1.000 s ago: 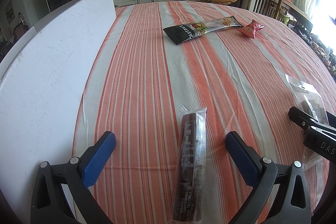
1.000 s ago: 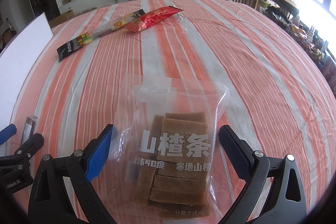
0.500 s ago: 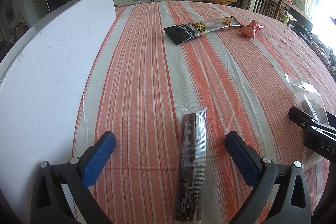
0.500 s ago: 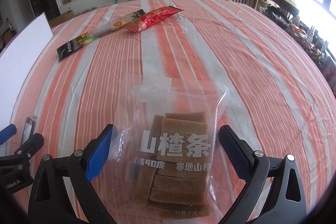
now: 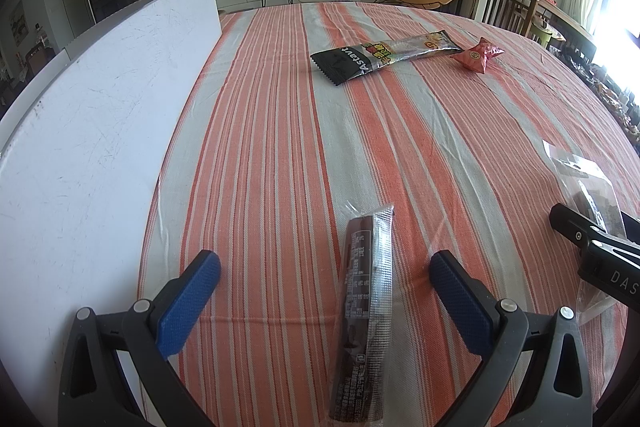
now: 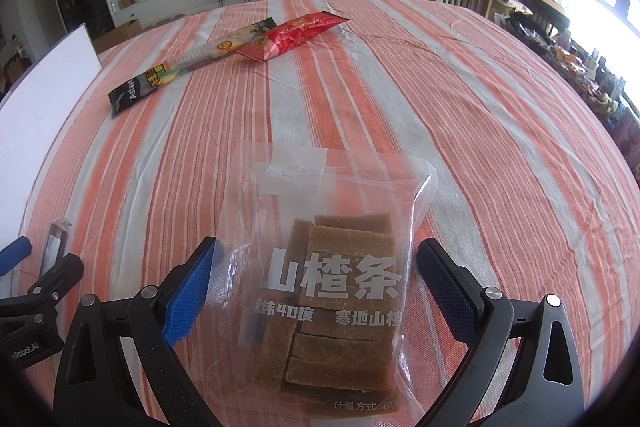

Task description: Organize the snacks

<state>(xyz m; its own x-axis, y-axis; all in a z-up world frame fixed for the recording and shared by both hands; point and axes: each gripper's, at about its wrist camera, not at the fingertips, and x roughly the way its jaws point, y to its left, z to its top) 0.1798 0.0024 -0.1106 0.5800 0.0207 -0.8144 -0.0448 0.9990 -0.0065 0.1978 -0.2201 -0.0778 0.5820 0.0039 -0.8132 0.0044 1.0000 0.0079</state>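
My left gripper (image 5: 325,277) is open, its blue fingers on either side of a long dark snack bar in clear wrap (image 5: 366,303) lying on the striped cloth. My right gripper (image 6: 316,265) is open around a clear bag of brown hawthorn strips (image 6: 332,275) lying flat. Farther off lie a long black snack pack (image 5: 380,57) and a red packet (image 5: 478,55); in the right wrist view the black pack (image 6: 188,69) lies beside the red packet (image 6: 292,35). The hawthorn bag's edge (image 5: 580,175) shows in the left wrist view.
A white board (image 5: 92,131) stands upright along the table's left side. The orange-striped tablecloth (image 5: 280,131) covers the table. Chairs and a cluttered side table stand beyond the right edge. The left gripper's body (image 6: 32,303) shows at the right wrist view's left edge.
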